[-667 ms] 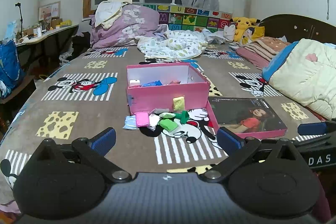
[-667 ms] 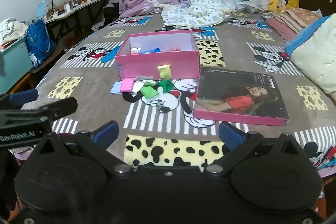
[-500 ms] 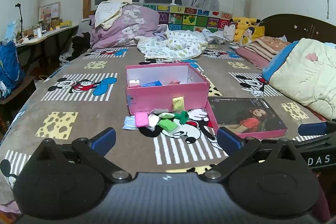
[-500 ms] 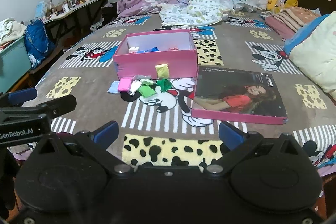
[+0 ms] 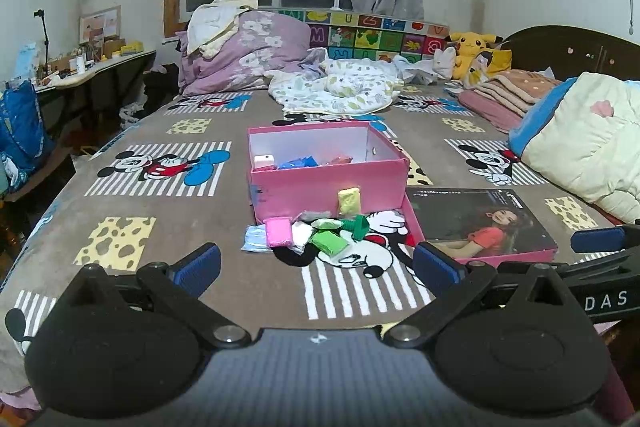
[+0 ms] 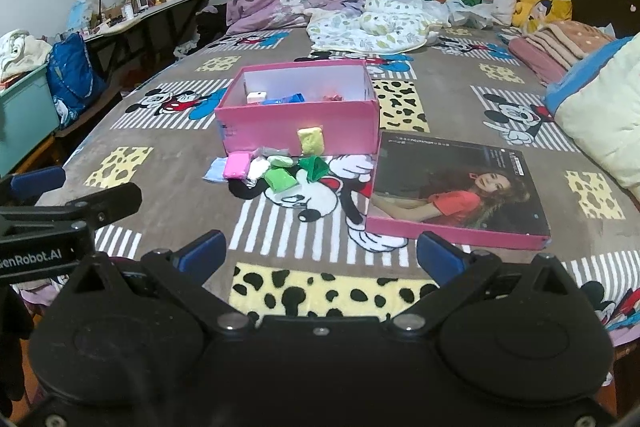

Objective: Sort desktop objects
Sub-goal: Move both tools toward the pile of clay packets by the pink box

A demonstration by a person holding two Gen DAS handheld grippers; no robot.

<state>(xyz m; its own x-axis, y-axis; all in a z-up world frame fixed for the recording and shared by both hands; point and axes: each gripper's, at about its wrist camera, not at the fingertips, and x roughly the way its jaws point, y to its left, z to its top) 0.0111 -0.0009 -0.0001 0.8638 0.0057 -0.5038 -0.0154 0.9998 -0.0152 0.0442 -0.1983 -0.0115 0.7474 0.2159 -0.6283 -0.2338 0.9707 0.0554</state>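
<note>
Left wrist view: left gripper held over the near edge of the bed, jaws spread wide, nothing between them. Right gripper likewise wide apart and empty, also at the near edge, a little to the right of the left one.

Pink box sits mid-bed, lid off, a few small items already inside. Box lid lies flat, touching the box's right front corner.

Loose pile of small packets lies on the blanket against the box's front wall: pink packet at the left end, bright green packet in the middle, yellow packet leaning upright on the wall.

Key relation: pile lies straight ahead of the left gripper, ahead and left of the right one. The row runs left to right, parallel to the box front. Judgement: left gripper is better lined up for the first pick; both are well short of the pile.
</note>
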